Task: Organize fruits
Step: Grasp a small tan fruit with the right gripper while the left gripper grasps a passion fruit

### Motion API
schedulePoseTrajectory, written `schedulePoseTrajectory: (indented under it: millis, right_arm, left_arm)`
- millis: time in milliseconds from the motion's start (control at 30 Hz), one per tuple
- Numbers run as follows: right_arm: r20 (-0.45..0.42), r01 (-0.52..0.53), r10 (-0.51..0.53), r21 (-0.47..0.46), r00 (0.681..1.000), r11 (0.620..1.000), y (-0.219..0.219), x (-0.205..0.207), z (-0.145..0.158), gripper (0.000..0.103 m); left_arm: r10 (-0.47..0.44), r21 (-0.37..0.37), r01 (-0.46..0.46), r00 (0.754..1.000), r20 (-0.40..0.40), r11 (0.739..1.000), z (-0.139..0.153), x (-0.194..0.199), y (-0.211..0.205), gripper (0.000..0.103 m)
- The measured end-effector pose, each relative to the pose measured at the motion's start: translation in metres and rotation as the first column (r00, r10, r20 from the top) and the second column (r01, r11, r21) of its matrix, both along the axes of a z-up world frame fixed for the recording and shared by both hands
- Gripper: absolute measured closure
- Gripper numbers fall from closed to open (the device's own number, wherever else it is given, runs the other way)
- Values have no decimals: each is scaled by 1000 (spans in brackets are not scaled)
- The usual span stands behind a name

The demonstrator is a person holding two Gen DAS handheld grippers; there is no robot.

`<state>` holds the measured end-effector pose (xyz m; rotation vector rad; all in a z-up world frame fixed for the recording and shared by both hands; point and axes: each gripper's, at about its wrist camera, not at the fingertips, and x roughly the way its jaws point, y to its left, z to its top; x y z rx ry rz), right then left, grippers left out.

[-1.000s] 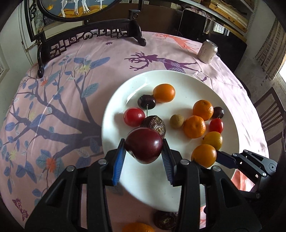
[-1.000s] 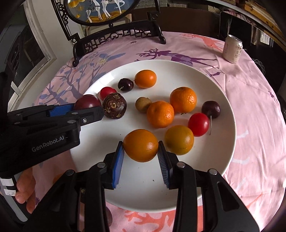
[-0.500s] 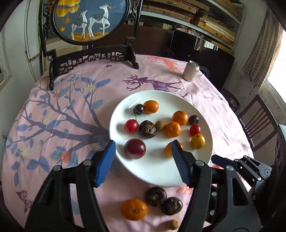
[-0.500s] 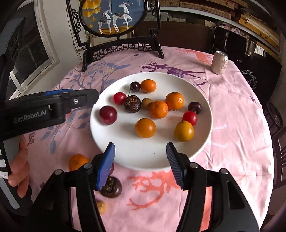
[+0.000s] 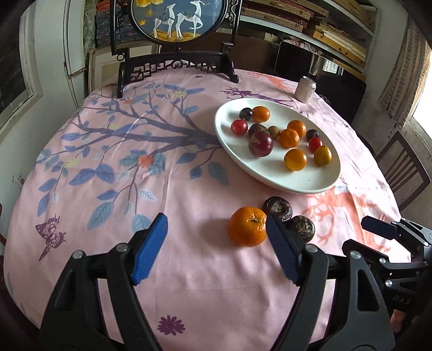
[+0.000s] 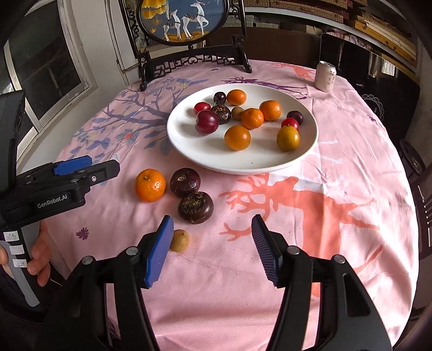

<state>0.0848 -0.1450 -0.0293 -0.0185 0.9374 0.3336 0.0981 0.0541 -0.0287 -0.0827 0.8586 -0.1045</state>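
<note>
A round table (image 6: 351,243) under a pink cloth printed with branches and deer carries everything, with a dark carved stand holding a round deer picture (image 6: 183,19) at its far edge and a drink can (image 6: 326,76) standing upright at the far right. The white plate (image 6: 205,154) sits past the middle, its long axis running left to right in the right wrist view, and holds oranges, small red fruits, dark cherries and a dark red plum (image 6: 206,122) at its left part. On the cloth just near the plate lie a mandarin (image 6: 150,185) with its stem end up, two dark brown water chestnuts (image 6: 185,182) touching each other to its right, and a small tan fruit (image 6: 179,240) nearest of all. The left hand-held gripper (image 5: 216,248) is released, its jaws having just been opening, with nothing between them. The right hand-held gripper (image 6: 212,249) also stands released and empty.
</note>
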Motion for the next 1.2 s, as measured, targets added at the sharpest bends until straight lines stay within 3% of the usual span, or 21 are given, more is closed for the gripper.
schedulePoseTrajectory:
  millis: [333,400,433,467,667,900,1067,1200]
  right_arm:
    - [-83,-91,92,16,992,996,35,-2,-44,45]
    - [-84,-100,100,1,991,995,41,0,-49,69]
    - [-94,-105,104,1,990,995,43,3,-53,78]
    - [-91,-106,106,1,990,994,43,4,-54,79]
    - [-69,-49,48,-4,996,999,27,1,-45,79]
    - [-26,70,-71,-24,997,997,-25,-10,-38,79]
    - [-27,135,-134,24,991,991,-63,-18,-41,79]
    - [-32,154,-152,64,988,986,-82,-20,-42,79]
  left_arm:
    - [27,4,-27,999,-20,1000,-10,-12,14,26]
    - [28,1,-28,999,-27,1000,-12,-13,15,26]
    - [28,0,-28,999,-28,1000,-12,-14,15,26]
    - [26,0,-26,999,-30,1000,-13,-14,15,26]
    - [-20,-17,19,999,-45,1000,-13,-15,-1,26]
    - [-151,23,154,983,-100,988,-28,-11,-68,26]
    - [-157,19,163,972,-177,987,-50,4,-101,26]
    - [-115,90,135,974,-197,987,-64,17,-121,26]
